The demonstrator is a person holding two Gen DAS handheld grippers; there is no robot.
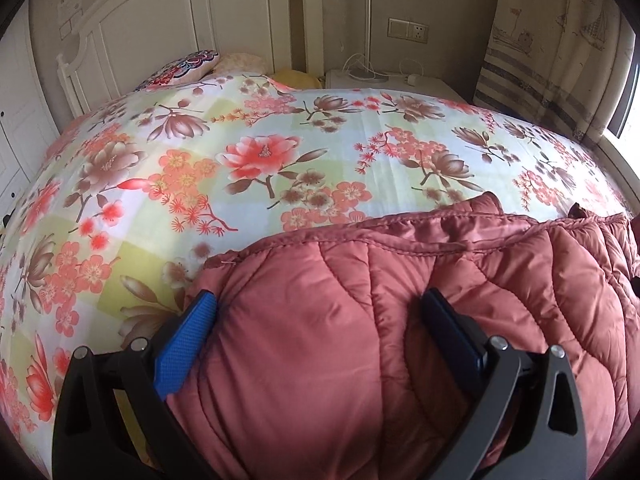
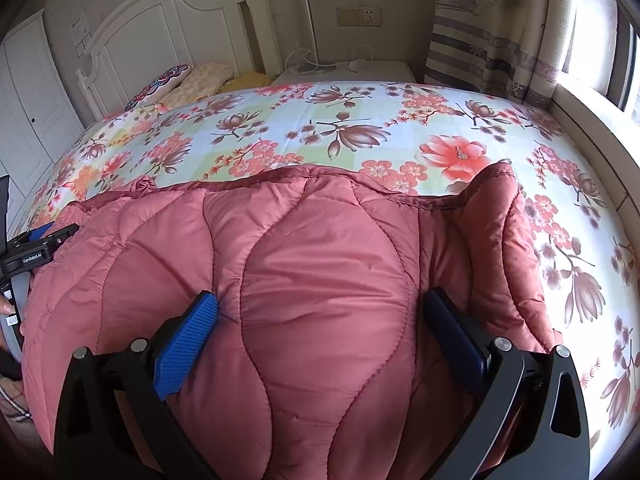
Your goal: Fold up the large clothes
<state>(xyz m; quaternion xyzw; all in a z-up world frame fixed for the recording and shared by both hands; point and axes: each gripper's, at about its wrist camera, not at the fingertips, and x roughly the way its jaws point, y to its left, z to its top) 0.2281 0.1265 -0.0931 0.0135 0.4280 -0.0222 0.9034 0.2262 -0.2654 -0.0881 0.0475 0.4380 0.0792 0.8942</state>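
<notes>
Left wrist view first: going left to right, there's a big stretch of bare floral bedsheet (image 1: pixel 168 184) on the left, then the left claw (image 1: pixel 320 312) with its blue pad (image 1: pixel 184 344) sitting right at the left edge of the puffy red quilted coat (image 1: pixel 400 280). The fingers are spread wide with a fat bulge of coat bunched up between them, padding touching both sides. The coat's stitched hem (image 1: pixel 360 236) runs across the frame just past the fingertips, and the coat carries on out to the right side of the picture. Beyond the hem the bed is open sheet all the way up to the white headboard (image 1: pixel 168 20), some pillows (image 1: pixel 192 68) and a nightstand (image 1: pixel 384 80).

Right wrist view: at the far left edge the other claw's black body pokes in against the coat's left side. Then the right claw (image 2: pixel 320 312), same deal, fingers set wide apart and pressed into a thick fold of the coat (image 2: pixel 320 248). The coat's far edge (image 2: pixel 280 176) curves across mid-bed, and its right corner (image 2: pixel 500 184) stands up a bit. Right of that is lots of free sheet (image 2: pixel 580 240) out to the bed's side, with a curtain (image 2: pixel 492 28) and window ledge (image 2: pixel 592 120) past it.
</notes>
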